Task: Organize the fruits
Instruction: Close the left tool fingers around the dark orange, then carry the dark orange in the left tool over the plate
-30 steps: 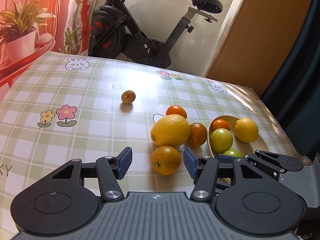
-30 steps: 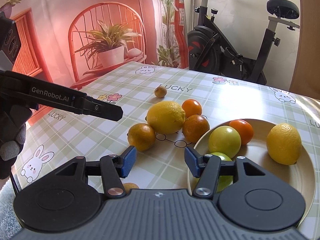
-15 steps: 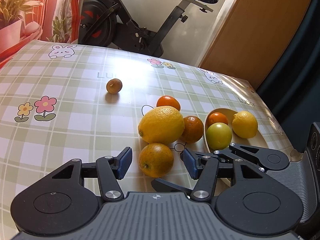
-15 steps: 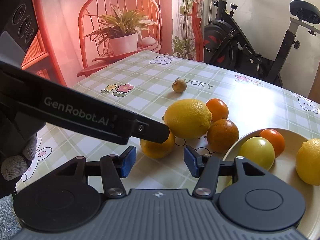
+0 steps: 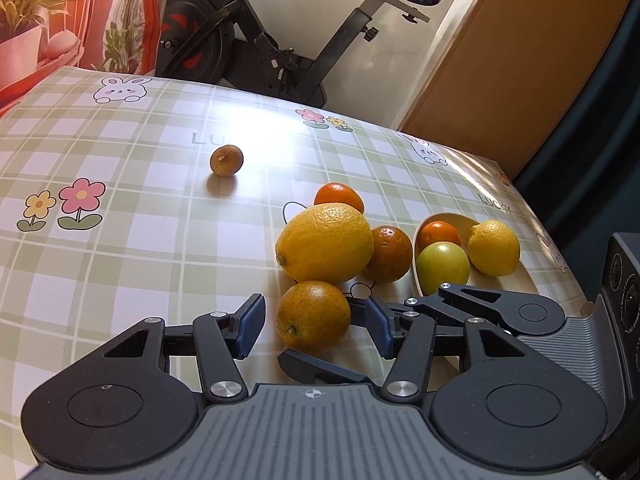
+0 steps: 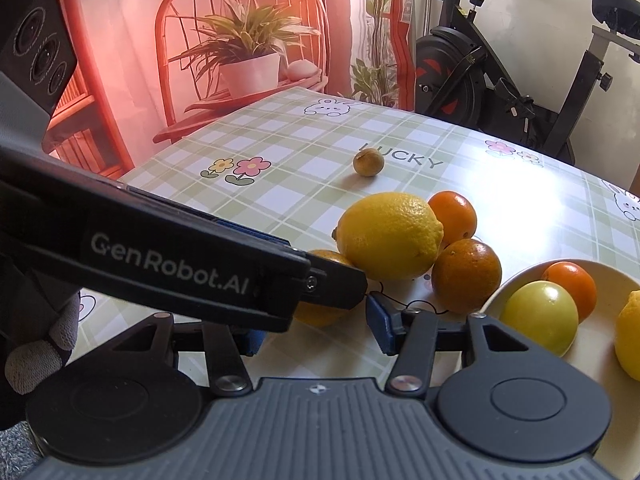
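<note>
Bowl (image 5: 500, 284) — three citrus, green fruit (image 5: 443, 266)

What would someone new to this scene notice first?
Probably the big yellow lemon mid-table, with oranges crowded around it, beside a cream bowl already holding more fruit. Just in front, a speckled orange sits between the left tool's open blue pads, untouched. A lone small brown fruit lies apart, farther back on the checked tablecloth.

Eight fruits (image 5: 326, 242), one bowl (image 5: 502, 282), two hand-held grippers (image 5: 314, 322).
</note>
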